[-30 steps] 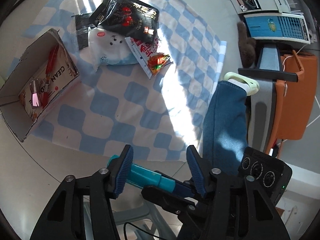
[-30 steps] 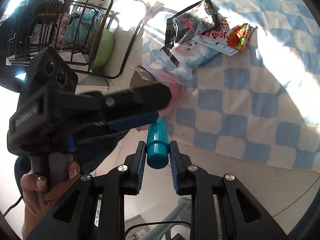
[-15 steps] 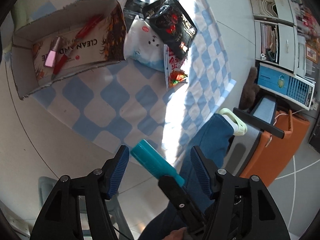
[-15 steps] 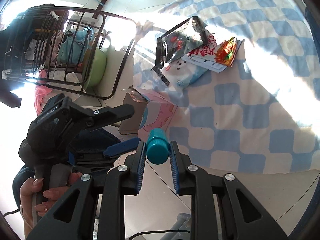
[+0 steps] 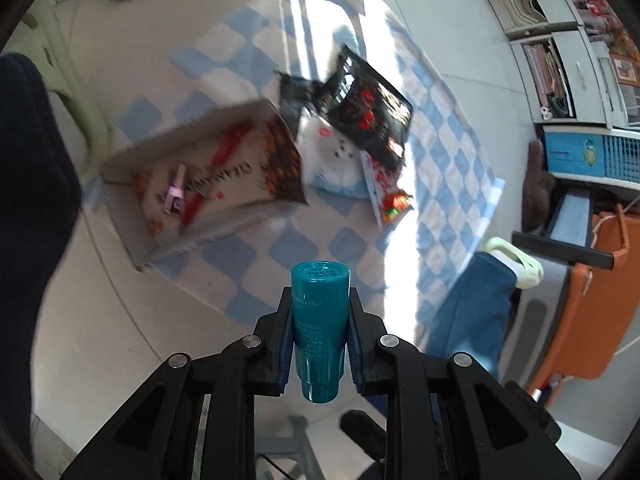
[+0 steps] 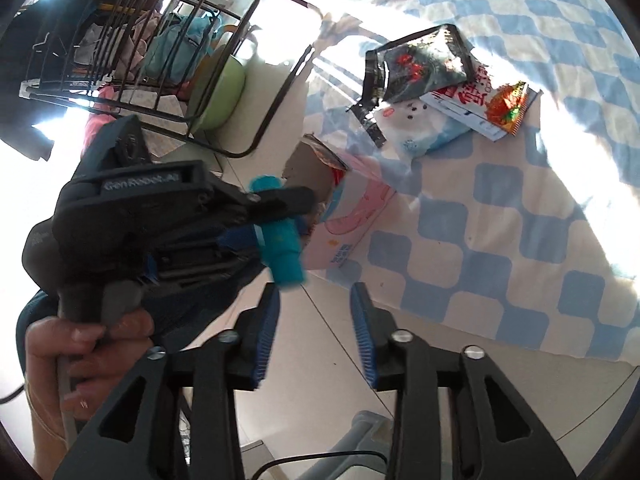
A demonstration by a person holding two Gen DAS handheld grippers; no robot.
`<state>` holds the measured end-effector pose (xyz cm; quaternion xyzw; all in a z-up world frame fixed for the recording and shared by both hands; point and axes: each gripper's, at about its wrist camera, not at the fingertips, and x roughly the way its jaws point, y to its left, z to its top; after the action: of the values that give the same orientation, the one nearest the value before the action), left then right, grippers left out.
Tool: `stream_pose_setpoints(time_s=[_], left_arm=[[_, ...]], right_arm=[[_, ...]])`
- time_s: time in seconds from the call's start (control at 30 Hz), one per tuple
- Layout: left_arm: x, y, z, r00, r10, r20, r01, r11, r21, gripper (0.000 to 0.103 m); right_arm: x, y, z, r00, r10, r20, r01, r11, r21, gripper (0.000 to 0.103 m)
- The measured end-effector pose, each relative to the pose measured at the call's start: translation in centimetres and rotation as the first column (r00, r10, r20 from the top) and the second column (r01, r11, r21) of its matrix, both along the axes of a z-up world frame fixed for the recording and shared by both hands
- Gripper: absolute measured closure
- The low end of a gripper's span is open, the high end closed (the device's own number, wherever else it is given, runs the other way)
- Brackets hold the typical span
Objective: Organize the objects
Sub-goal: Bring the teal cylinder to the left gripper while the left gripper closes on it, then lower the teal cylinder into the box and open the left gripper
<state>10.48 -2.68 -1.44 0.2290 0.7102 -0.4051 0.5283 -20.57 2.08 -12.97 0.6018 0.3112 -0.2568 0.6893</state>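
A teal tube [image 5: 319, 328] is clamped between the fingers of my left gripper [image 5: 319, 312], above the floor near the edge of the blue-and-white checkered cloth [image 5: 448, 168]. In the right wrist view the left gripper [image 6: 276, 216] holds the same tube [image 6: 282, 248] in the air. My right gripper [image 6: 314, 320] is open and empty just below it. An open cardboard box [image 5: 208, 184] lies on the cloth with a red pen [image 5: 208, 184] and a pink item [image 5: 176, 196] inside.
Snack packets lie beyond the box: a black one [image 5: 368, 112], a white pouch [image 5: 332, 160] and a red-and-white one [image 5: 388, 192]. A black wire rack [image 6: 132, 52] with clothes and a green bowl stands left. An orange case [image 5: 592, 300] and shelves sit at right.
The teal tube has passed from my right gripper to my left. The left has shut on it; the right has opened and drawn back below it.
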Motion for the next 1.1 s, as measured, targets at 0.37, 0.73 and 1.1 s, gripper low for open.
stream_pose_setpoints(time_s=[0.37, 0.73, 1.1], left_arm=[[4.0, 0.1, 1.1, 0.979, 0.056, 0.197, -0.055, 0.998, -0.011, 0.082], [4.4, 0.2, 1.2, 0.973, 0.058, 0.222, -0.059, 0.998, -0.003, 0.04], [2.9, -0.1, -0.9, 0.991, 0.02, 0.132, -0.036, 0.993, 0.115, 0.04]], right_arm=[[-9.6, 1.0, -9.0, 0.912, -0.325, -0.251, 0.391, 0.876, 0.284, 0.033], [-10.3, 1.3, -10.3, 0.897, -0.332, -0.293, 0.418, 0.852, 0.316, 0.032], [-11.5, 1.5, -11.6, 0.861, -0.324, -0.392, 0.459, 0.828, 0.323, 0.015]])
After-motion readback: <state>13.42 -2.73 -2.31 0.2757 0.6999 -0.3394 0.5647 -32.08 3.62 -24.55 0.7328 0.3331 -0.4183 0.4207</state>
